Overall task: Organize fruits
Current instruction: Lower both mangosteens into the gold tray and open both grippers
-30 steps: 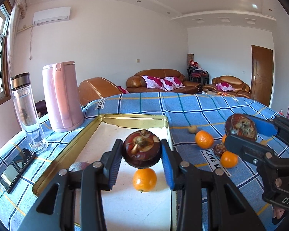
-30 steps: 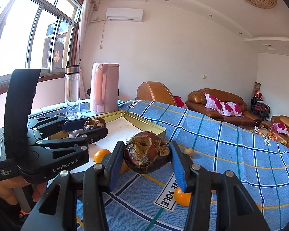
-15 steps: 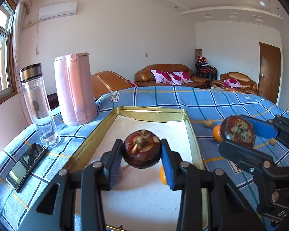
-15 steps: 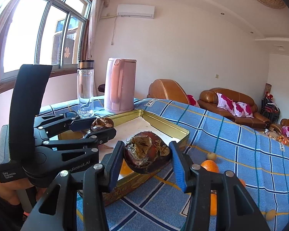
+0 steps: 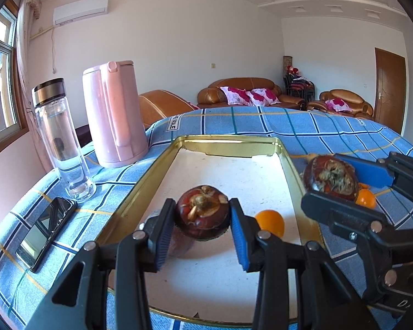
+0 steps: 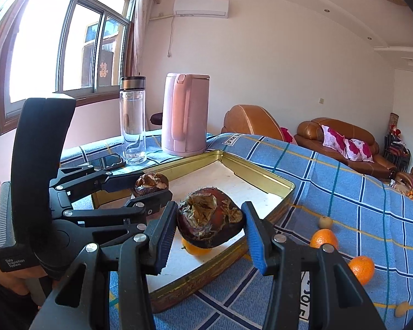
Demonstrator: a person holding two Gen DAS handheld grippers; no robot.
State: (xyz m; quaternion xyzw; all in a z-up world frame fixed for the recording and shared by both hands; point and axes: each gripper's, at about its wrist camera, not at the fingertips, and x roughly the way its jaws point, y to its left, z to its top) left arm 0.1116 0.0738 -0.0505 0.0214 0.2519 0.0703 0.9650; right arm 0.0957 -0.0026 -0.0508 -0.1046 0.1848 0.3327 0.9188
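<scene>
I have a dark mangosteen (image 5: 203,216) pinched between the blue pads of my left gripper (image 5: 203,220), stem cap up, held above the white floor of the gold tray (image 5: 140,192). My right gripper (image 6: 210,227) clamps a second mangosteen (image 6: 210,224), more battered, its dried cap torn; it hangs over the tray's near right rim, as the left wrist view shows it just at that edge. Both sets of jaws are pressed onto their fruit, not spread.

Inside the tray one small orange (image 5: 269,222) lies on the white liner, just beside my left gripper's right finger. From the right wrist view that same orange peeks out under the fruit I hold there.

Outside the tray, on the blue plaid cloth (image 6: 344,181), two more oranges (image 6: 324,238) lie near each other to the right, with a small tan fruit (image 6: 325,222) just beyond them.

Past the tray's far left corner stands a pink kettle (image 5: 114,115), and left of it a clear bottle (image 5: 60,140) with a dark cap. A black phone (image 5: 45,233) lies flat on the cloth just in front of the bottle. Brown sofas sit in the room behind.
</scene>
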